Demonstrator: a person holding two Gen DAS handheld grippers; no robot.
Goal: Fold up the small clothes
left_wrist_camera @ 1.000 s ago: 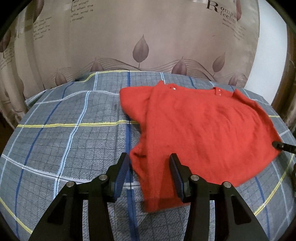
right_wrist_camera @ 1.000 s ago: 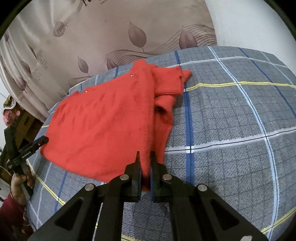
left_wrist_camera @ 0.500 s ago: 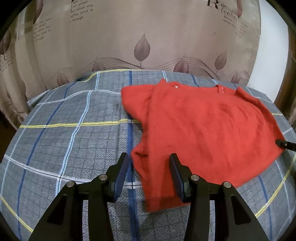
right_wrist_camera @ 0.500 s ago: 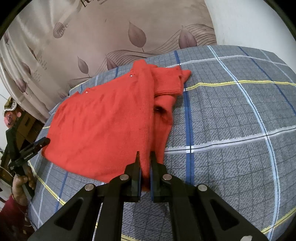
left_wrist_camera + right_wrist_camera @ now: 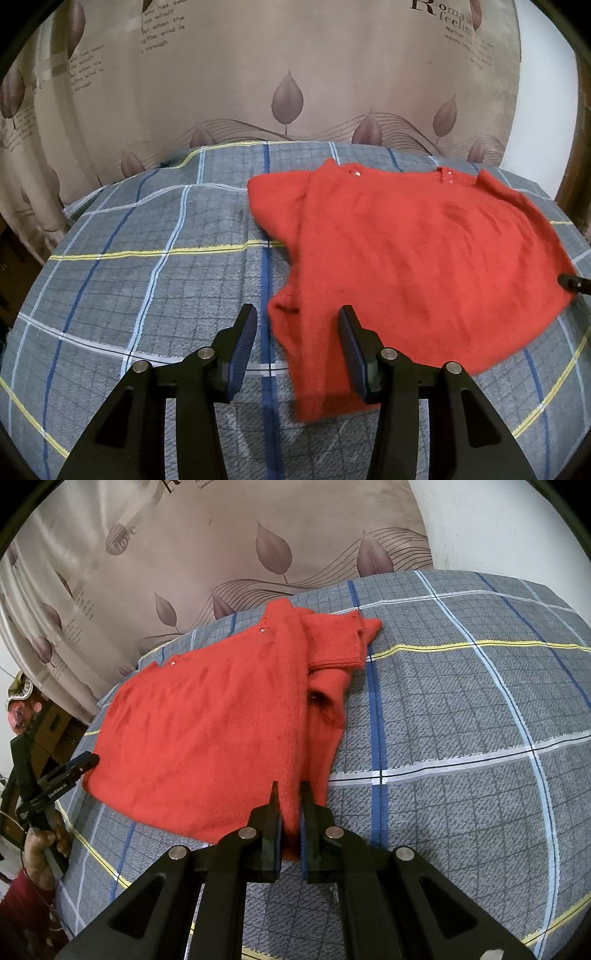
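Red sweater (image 5: 207, 720) hem pinched in R gripper (image 5: 290, 797); L gripper (image 5: 297, 326) wide apart, low over hem corner.

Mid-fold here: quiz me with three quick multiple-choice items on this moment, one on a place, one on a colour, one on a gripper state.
1. Where does the sweater lie?
A. on the plaid bedspread
B. on a chair
C. on the floor

2. What colour is the sweater?
A. blue
B. red
C. white

3. How does the right gripper stand?
A. wide open above the bed
B. shut on nothing
C. shut on the sweater's hem

Answers:
1 A, grey checked cloth surrounds it.
2 B, plain red knit in both views.
3 C, red fabric sits pinched between its jaws, while the left gripper is open.
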